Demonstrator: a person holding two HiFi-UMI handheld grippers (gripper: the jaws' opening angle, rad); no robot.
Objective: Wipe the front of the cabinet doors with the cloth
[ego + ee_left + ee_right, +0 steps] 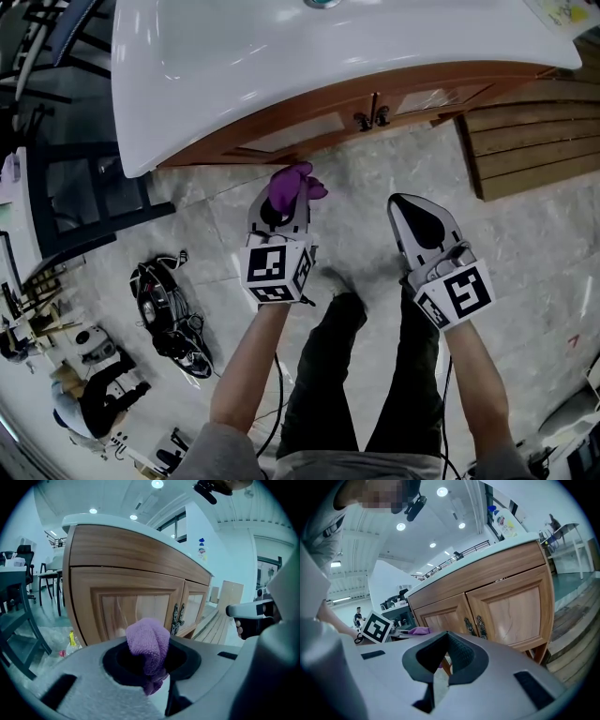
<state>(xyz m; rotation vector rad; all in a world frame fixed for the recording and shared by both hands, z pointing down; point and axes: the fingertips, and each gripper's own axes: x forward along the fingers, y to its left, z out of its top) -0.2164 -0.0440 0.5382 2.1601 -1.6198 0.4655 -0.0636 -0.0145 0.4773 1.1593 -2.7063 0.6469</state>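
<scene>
The wooden cabinet doors (319, 128) sit under a white countertop (281, 47), with a pair of dark handles (371, 117) at the middle. My left gripper (281, 202) is shut on a purple cloth (293, 187), held a short way in front of the left door and apart from it. In the left gripper view the cloth (149, 643) bulges up between the jaws, with the left door (133, 606) and the handles (176, 618) behind it. My right gripper (409, 211) hangs to the right, shut and empty. Its own view faces the doors (511, 609).
A slatted wooden platform (530, 141) lies on the floor right of the cabinet. Cables and a dark device (169, 314) lie on the tiled floor at left, near a dark frame (75, 197). Bottles (504, 520) stand on the countertop.
</scene>
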